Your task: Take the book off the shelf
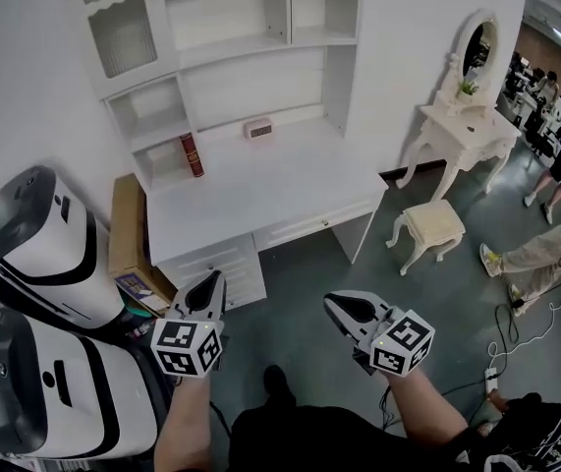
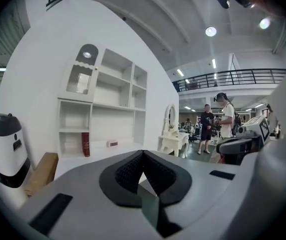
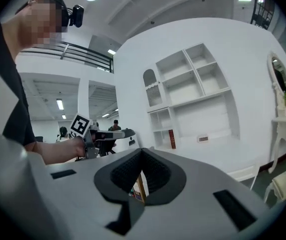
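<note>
White-and-black rounded machine housings (image 1: 44, 254) fill the far left, with a flat brown cardboard box (image 1: 126, 219) next, just beside the white wooden desk with a shelf unit on top (image 1: 290, 180). The dark red hardback book (image 1: 192, 155) stands upright in the lowest left cubby, toward that cubby's right side. It is alone there and nothing touches it. A small white clock-like box (image 1: 258, 128) sits on the desk top to its right, apart from the book. The person stands on the grey floor, back from the desk front. The left gripper (image 1: 211, 283) is held low and points toward the desk, its jaws pressed together with nothing between them. The right gripper (image 1: 333, 303) hangs beside it, well short of the shelf, jaws also together and empty. A white vanity table with an oval mirror (image 1: 462, 116) and a cream padded stool (image 1: 432, 226) stand further right, not part of the job. Progress looks like zero: the book is not yet reached. Left to do: step in, open one gripper, clamp the book, pull it out.
</note>
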`<control>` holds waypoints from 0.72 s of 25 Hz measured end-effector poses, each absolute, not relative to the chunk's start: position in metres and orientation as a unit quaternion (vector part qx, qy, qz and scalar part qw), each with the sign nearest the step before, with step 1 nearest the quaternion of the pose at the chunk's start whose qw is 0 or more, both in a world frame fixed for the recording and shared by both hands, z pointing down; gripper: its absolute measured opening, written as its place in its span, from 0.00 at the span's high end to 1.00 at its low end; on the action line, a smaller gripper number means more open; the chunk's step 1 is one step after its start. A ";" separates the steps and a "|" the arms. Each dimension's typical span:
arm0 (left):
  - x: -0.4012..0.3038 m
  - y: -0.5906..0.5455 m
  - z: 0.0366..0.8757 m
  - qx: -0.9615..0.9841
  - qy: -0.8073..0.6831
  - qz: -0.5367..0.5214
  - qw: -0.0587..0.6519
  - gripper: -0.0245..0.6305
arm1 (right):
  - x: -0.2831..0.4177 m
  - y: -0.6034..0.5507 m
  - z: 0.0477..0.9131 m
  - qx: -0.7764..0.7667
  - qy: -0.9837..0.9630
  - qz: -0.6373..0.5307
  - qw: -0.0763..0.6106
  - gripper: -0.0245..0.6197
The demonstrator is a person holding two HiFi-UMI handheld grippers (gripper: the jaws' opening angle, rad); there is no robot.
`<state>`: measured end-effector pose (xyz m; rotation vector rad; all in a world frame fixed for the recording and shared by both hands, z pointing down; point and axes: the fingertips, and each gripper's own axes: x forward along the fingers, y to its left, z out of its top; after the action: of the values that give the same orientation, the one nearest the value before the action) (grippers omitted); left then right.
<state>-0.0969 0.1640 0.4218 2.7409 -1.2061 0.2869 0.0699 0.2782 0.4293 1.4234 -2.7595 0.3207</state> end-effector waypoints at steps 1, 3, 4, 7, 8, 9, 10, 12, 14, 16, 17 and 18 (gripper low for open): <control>-0.099 0.147 0.424 0.909 -0.401 0.094 0.071 0.95 | 0.066 0.262 0.430 0.453 -0.886 0.103 0.016 0.94; -0.103 0.115 0.428 0.908 -0.401 0.091 0.081 0.95 | 0.063 0.231 0.432 0.451 -0.886 0.108 0.022 0.94; -0.104 0.100 0.429 0.908 -0.400 0.089 0.085 0.95 | 0.062 0.216 0.433 0.452 -0.884 0.113 0.023 0.94; -0.108 0.062 0.429 0.910 -0.396 0.085 0.090 0.95 | 0.058 0.175 0.436 0.458 -0.880 0.127 0.032 0.94; -0.111 0.051 0.430 0.910 -0.394 0.085 0.092 0.95 | 0.055 0.162 0.436 0.457 -0.880 0.129 0.034 0.94; -0.114 0.041 0.431 0.911 -0.392 0.085 0.094 0.95 | 0.050 0.151 0.436 0.456 -0.880 0.129 0.035 0.94; -0.117 0.032 0.433 0.912 -0.390 0.088 0.097 0.95 | 0.046 0.141 0.435 0.456 -0.880 0.130 0.036 0.94; -0.123 0.016 0.438 0.912 -0.386 0.095 0.102 0.95 | 0.038 0.123 0.434 0.457 -0.879 0.130 0.035 0.94; -0.128 0.001 0.440 0.911 -0.386 0.098 0.108 0.95 | 0.032 0.108 0.433 0.457 -0.879 0.133 0.032 0.94; -0.130 -0.012 0.439 0.911 -0.385 0.097 0.110 0.95 | 0.029 0.094 0.434 0.455 -0.879 0.139 0.033 0.94; -0.129 -0.017 0.438 0.911 -0.385 0.099 0.108 0.95 | 0.029 0.087 0.435 0.454 -0.879 0.141 0.033 0.94; -0.129 -0.023 0.437 0.912 -0.385 0.101 0.105 0.95 | 0.029 0.080 0.436 0.453 -0.879 0.144 0.032 0.94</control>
<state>-0.1288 -0.0234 0.4370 2.6866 -1.1337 0.2970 0.0295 0.0798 0.4356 1.3958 -2.7076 0.4421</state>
